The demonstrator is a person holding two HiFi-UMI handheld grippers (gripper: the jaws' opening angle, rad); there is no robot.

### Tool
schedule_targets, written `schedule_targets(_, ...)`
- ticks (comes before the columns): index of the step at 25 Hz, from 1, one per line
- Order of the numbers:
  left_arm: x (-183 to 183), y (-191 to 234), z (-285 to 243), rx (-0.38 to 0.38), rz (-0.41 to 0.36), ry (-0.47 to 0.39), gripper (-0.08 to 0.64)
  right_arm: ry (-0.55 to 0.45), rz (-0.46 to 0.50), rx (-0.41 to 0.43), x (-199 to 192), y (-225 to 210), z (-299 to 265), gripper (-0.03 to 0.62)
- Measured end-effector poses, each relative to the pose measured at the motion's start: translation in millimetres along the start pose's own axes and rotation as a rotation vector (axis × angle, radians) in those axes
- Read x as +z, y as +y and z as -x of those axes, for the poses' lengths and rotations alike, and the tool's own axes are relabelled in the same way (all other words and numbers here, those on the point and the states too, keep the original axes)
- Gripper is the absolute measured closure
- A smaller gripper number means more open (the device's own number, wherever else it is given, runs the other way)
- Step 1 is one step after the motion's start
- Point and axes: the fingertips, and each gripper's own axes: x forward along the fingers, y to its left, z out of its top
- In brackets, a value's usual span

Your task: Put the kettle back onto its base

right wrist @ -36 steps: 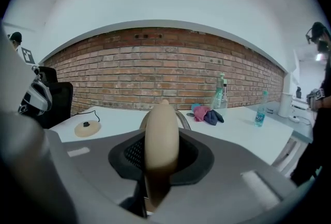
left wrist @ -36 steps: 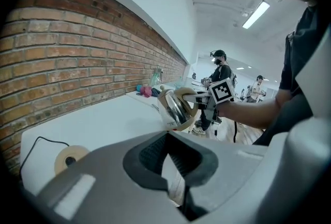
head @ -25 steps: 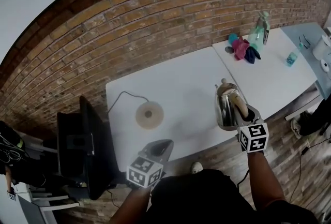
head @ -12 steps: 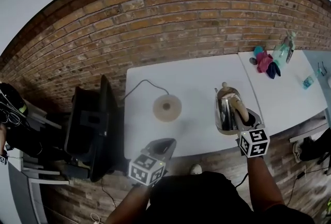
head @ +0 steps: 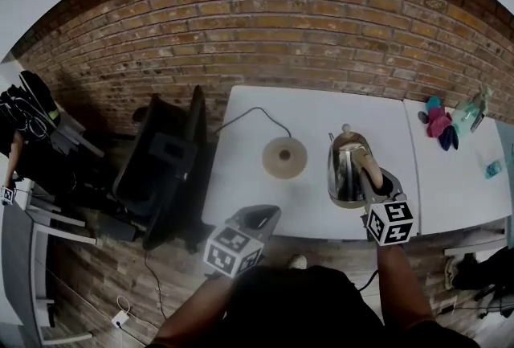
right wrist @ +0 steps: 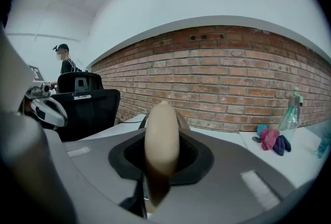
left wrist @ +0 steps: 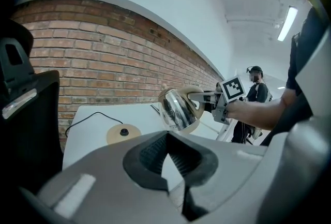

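Right gripper [head: 376, 184]: jaws clamped on kettle handle [right wrist: 161, 137], forearm [head: 399, 278] extended forward. Left gripper [head: 259, 219]: held nearer the body, jaws appear closed together with nothing between them, tips angled forward-right

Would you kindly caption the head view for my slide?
Right gripper holds the kettle by its handle beside its empty base.

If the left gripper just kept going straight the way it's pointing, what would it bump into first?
Probably the kettle, which the right gripper holds up straight ahead of the left gripper. Depth is unclear, so it might pass just under it.
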Motion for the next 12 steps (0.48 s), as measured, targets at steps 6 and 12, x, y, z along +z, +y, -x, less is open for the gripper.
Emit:
schedule_targets(6, -8, 20, 13, 0.080, 0.040, -0.018, 0.560, -0.015, 0.007, 0.094, 13, 32, -38, 0.498)
schedule_targets(12, -16, 36, 26, 0.143, 0.076, -0.019, 0.560, -0.023, 0.003, 0.164, 24, 61, -74, 0.499)
